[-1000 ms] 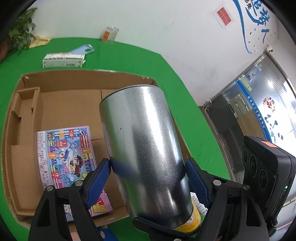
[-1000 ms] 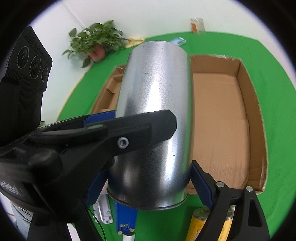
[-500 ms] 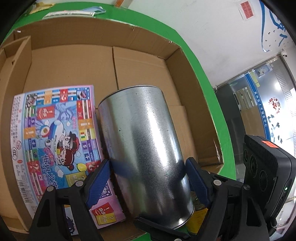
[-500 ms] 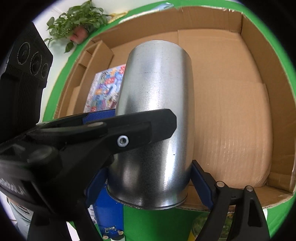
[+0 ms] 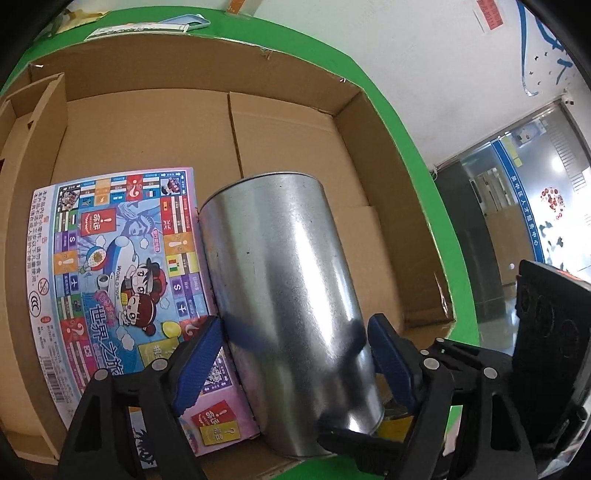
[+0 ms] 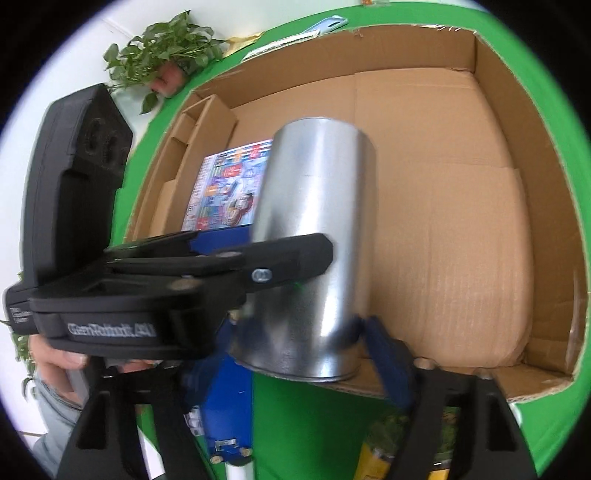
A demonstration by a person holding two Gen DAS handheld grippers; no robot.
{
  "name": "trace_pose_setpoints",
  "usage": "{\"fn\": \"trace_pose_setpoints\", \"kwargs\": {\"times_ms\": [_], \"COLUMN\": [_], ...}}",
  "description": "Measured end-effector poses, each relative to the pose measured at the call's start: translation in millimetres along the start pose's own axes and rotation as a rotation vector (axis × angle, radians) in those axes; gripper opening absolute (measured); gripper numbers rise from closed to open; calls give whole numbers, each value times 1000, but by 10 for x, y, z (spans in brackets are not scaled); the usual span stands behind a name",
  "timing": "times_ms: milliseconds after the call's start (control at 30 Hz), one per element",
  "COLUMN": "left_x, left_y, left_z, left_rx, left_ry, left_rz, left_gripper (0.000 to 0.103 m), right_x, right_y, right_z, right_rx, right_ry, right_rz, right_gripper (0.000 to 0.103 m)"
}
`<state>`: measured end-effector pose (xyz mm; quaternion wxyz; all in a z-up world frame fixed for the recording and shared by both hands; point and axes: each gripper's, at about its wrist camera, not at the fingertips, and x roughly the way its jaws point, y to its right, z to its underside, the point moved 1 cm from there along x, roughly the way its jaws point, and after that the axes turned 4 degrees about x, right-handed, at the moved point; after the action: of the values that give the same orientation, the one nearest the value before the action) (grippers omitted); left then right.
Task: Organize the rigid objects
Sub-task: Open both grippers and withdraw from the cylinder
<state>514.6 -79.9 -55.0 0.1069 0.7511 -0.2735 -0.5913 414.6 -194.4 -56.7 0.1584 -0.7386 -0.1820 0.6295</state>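
Observation:
A plain silver metal can (image 5: pixel 288 288) lies tilted inside an open cardboard box (image 5: pixel 354 110), next to a colourful flat board-game box (image 5: pixel 118 273). My left gripper (image 5: pixel 295 350) has its blue pads against both sides of the can near its base. In the right wrist view the can (image 6: pixel 317 236) leans over the box's near wall (image 6: pixel 461 380). My right gripper (image 6: pixel 299 354) brackets the can's bottom rim; the frame is blurred and the left pad looks clear of the can. The left gripper's black body (image 6: pixel 177 288) crosses that view.
The box stands on a green table (image 5: pixel 417 162). Cardboard dividers (image 5: pixel 33 122) line its left side. A white carton and a blue phone case (image 5: pixel 199 22) lie beyond it. A potted plant (image 6: pixel 166 48) stands at the back. A yellow can (image 6: pixel 373 458) and a blue object (image 6: pixel 225 417) lie in front.
Both grippers carried the can forward and down from above the table into the box, beside the game box. The right gripper has slid back toward the can's bottom rim and its left pad has come away.

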Motion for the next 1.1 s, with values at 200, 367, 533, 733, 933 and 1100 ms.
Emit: {"fn": "trace_pose_setpoints", "kwargs": {"times_ms": [200, 367, 533, 733, 933, 1100], "left_x": [-405, -919, -1511, -1552, -1915, -2000], "left_y": [158, 374, 650, 785, 1020, 1161], "left_z": [186, 582, 1351, 1940, 2289, 2381], "left_rx": [43, 101, 147, 115, 193, 138], "left_ry": [117, 337, 663, 622, 669, 661], "left_rz": [-31, -223, -439, -469, -569, -509], "left_gripper": [78, 81, 103, 102, 102, 49], "right_x": [-7, -59, -505, -792, -983, -1030], "right_y": [-32, -132, -284, -433, -385, -350], "right_z": [44, 129, 628, 1197, 1499, 1754], "right_rx": [-15, -44, -151, -195, -168, -170], "right_ry": [39, 59, 294, 466, 526, 543], "right_rz": [3, 54, 245, 295, 310, 305], "right_gripper": [71, 74, 88, 88, 88, 88]}}
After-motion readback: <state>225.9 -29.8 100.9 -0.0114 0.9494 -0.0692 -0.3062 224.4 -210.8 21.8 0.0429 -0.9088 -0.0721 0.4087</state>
